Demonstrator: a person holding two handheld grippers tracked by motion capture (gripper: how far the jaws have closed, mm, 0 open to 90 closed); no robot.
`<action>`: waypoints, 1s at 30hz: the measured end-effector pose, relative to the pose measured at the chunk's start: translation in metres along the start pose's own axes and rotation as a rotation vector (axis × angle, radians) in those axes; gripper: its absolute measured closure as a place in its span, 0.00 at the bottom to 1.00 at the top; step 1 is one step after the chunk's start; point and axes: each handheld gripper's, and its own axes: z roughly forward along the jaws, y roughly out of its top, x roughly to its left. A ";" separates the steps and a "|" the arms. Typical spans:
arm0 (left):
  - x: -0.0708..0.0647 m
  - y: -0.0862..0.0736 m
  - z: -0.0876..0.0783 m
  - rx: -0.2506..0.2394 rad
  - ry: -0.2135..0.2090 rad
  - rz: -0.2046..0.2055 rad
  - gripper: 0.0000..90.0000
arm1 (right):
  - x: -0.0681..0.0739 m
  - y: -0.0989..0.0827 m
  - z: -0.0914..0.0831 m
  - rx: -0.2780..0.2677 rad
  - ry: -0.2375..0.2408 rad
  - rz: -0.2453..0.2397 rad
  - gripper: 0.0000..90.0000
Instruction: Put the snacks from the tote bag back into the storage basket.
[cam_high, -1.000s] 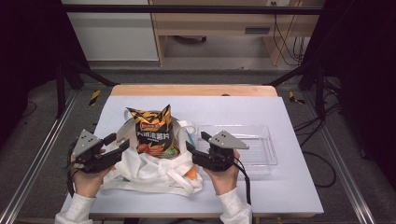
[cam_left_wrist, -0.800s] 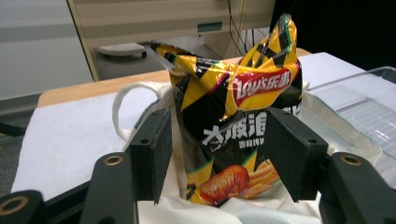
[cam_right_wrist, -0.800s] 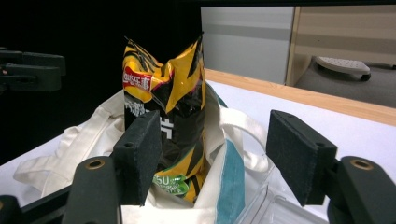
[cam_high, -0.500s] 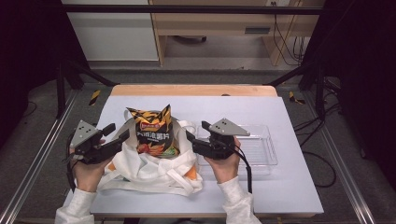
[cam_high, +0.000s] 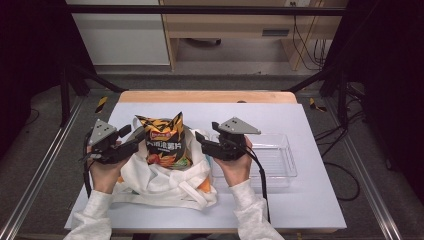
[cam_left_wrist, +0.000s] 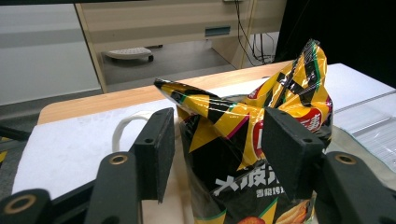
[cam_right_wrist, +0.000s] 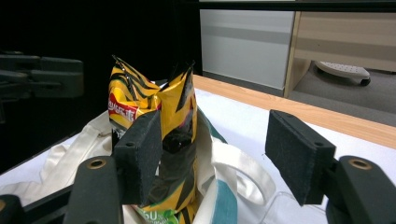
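Observation:
A yellow, orange and black chip bag (cam_high: 163, 142) stands upright inside a white cloth tote bag (cam_high: 160, 184) on the white table. My left gripper (cam_high: 131, 139) sits at the bag's left side and points at it. Its jaws are open, and the crinkled bag top (cam_left_wrist: 280, 91) shows just beyond my left gripper (cam_left_wrist: 217, 140). At the bag's right, my right gripper (cam_high: 202, 142) also points inward. In its own view my right gripper (cam_right_wrist: 215, 144) is open, the chip bag (cam_right_wrist: 154, 100) stands left of centre, and the tote's strap (cam_right_wrist: 243, 165) lies below.
A clear plastic tray (cam_high: 274, 156) lies on the table right of the tote, partly under my right hand. A wooden strip (cam_high: 207, 96) runs along the table's far edge. Beyond it are the floor, cabinets and cables. My left gripper (cam_right_wrist: 42, 79) shows dimly at far left.
Both grippers have moved up and slightly forward beside the chip bag, still open. The bag and the tote have not moved.

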 end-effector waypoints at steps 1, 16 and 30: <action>-0.001 0.000 0.003 0.001 -0.003 0.004 0.50 | 0.001 0.001 0.002 -0.002 0.000 0.002 0.41; -0.004 -0.007 0.022 0.038 -0.057 -0.018 0.55 | 0.020 0.003 0.036 0.022 0.041 -0.007 0.43; -0.007 -0.012 0.026 0.073 -0.078 0.007 0.73 | 0.041 -0.003 0.072 0.077 0.045 -0.036 0.54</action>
